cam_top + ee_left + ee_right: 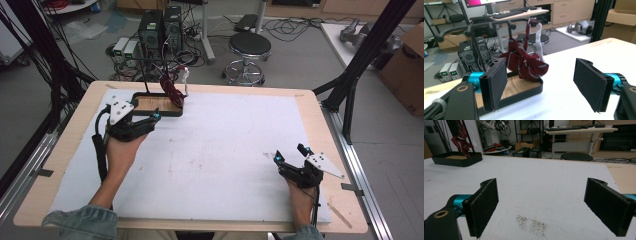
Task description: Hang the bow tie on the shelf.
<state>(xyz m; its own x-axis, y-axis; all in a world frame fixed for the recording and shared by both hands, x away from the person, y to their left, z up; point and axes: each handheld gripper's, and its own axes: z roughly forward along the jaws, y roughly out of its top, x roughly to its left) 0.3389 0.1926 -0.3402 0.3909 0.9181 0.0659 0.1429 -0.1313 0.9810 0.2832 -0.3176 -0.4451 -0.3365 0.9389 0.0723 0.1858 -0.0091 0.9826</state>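
A dark red striped bow tie [171,90] hangs by its white strap from a black rack [486,25] that rises over a black tray [150,103] with a wooden floor, at the back left of the table. My left gripper [147,117] hovers open just in front of the tray. In the left gripper view the bow tie [526,62] hangs beyond the gap of the left gripper [544,85], and the tray [529,91] lies below it. My right gripper [290,153] stands open over the white mat at the front right. From the right gripper [549,205], the tray [456,160] is far off to the left.
A white mat [220,145] covers most of the wooden table [325,135]. A faint grey smudge [531,225] marks the mat under the right gripper. Beyond the far edge stand a black stool [249,47], computer towers [160,30] and cables.
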